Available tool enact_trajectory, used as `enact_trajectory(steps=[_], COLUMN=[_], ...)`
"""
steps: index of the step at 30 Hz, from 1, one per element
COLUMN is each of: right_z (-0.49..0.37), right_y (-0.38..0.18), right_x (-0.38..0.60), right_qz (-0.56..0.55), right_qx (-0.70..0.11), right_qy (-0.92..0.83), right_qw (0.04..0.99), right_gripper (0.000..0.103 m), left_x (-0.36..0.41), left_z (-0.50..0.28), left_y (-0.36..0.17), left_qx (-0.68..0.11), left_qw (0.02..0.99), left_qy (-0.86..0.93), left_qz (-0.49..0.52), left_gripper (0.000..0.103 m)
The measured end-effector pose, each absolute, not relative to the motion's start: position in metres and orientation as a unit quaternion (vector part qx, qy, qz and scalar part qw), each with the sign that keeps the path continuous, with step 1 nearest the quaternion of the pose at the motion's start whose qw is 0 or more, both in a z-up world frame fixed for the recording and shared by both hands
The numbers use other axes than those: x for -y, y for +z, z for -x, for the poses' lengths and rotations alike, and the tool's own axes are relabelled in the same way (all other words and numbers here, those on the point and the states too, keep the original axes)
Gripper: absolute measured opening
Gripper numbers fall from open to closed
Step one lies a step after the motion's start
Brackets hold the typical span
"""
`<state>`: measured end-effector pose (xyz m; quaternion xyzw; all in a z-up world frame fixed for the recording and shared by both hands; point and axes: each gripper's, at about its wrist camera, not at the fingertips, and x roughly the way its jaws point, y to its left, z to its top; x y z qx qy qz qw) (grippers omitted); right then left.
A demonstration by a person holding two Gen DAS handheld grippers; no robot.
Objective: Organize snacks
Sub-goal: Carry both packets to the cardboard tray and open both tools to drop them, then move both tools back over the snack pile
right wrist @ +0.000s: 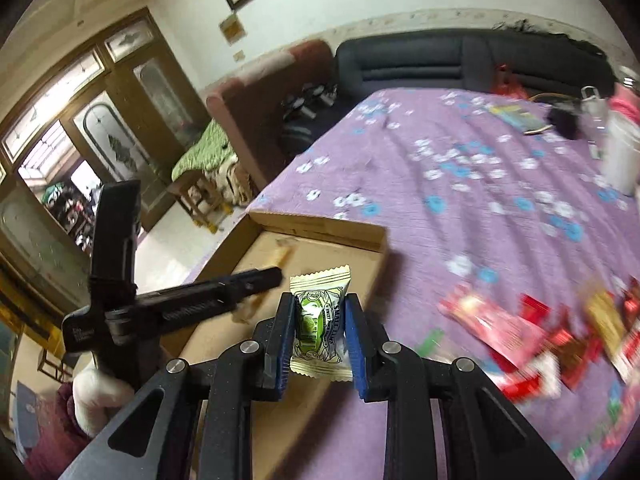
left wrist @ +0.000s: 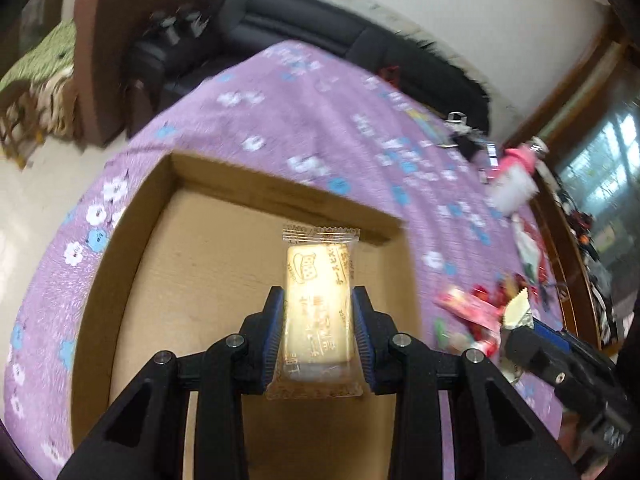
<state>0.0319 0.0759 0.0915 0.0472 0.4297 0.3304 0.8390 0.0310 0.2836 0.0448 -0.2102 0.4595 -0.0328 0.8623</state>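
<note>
My left gripper (left wrist: 318,296) is shut on a pale yellow wrapped biscuit (left wrist: 318,304), held upright over the floor of a shallow cardboard box (left wrist: 280,184). In the right wrist view my right gripper (right wrist: 320,300) is shut on a small cream-wrapped candy with a green print (right wrist: 318,322), above the box's near right corner (right wrist: 320,228). The left gripper (right wrist: 276,276) reaches in from the left over the box. A blurred pile of red and pink snack packets (right wrist: 520,332) lies on the purple flowered cloth to the right, seen also in the left wrist view (left wrist: 472,312). The right gripper (left wrist: 516,332) shows at the right edge there.
A white cup with a pink lid (right wrist: 620,152) and dark small items stand at the table's far right. A black sofa (right wrist: 460,60) runs behind the table. A gloved hand (right wrist: 96,396) holds the left gripper's handle. The table's left edge drops to the floor beside the box.
</note>
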Motion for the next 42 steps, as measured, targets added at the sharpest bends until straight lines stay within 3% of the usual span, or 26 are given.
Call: enact_trajectory(steps=[8, 14, 17, 18, 19, 22, 24, 25, 26, 28, 42], right_z=[-0.069, -0.075, -0.072, -0.068, -0.066, -0.05, -0.032, -0.02, -0.007, 0.006, 0.011], right_y=[0.051, 0.042, 0.048, 0.053, 0.056, 0.071, 0.079, 0.083, 0.084, 0.084, 0.079], right_x=[-0.132, -0.136, -0.131, -0.129, -0.126, -0.106, -0.094, -0.086, -0.08, -0.075, -0.068], right_qz=[0.003, 0.014, 0.017, 0.019, 0.02, 0.013, 0.018, 0.024, 0.027, 0.027, 0.021], right_qx=[-0.456, -0.443, -0.428, -0.415, -0.405, -0.344, -0.296, -0.266, -0.238, -0.208, -0.209], right_qy=[0.309, 0.281, 0.277, 0.277, 0.275, 0.257, 0.223, 0.207, 0.196, 0.182, 0.189], right_qw=[0.834, 0.851, 0.86, 0.866, 0.872, 0.903, 0.929, 0.941, 0.951, 0.961, 0.959], right_gripper=[0.027, 0.029, 0.039, 0.053, 0.06, 0.06, 0.06, 0.062, 0.064, 0.079, 0.079], left_x=[-0.301, -0.31, -0.31, -0.31, -0.31, -0.305, -0.301, -0.3, -0.299, -0.297, -0.229], left_z=[-0.052, -0.047, -0.025, -0.012, 0.0, 0.054, 0.103, 0.128, 0.151, 0.195, 0.306], left_y=[0.026, 0.034, 0.056, 0.066, 0.075, 0.103, 0.123, 0.131, 0.138, 0.152, 0.232], left_qx=[-0.469, -0.449, -0.425, -0.413, -0.403, -0.378, -0.348, -0.331, -0.315, -0.29, -0.239], left_qw=[0.852, 0.855, 0.87, 0.877, 0.882, 0.896, 0.908, 0.914, 0.92, 0.923, 0.926], left_qy=[-0.021, -0.036, -0.037, -0.033, -0.03, -0.008, 0.006, 0.018, 0.038, 0.084, 0.194], left_qz=[0.23, 0.259, 0.247, 0.243, 0.241, 0.234, 0.234, 0.234, 0.232, 0.237, 0.217], left_gripper=[0.035, 0.052, 0.052, 0.052, 0.053, 0.055, 0.063, 0.072, 0.077, 0.077, 0.077])
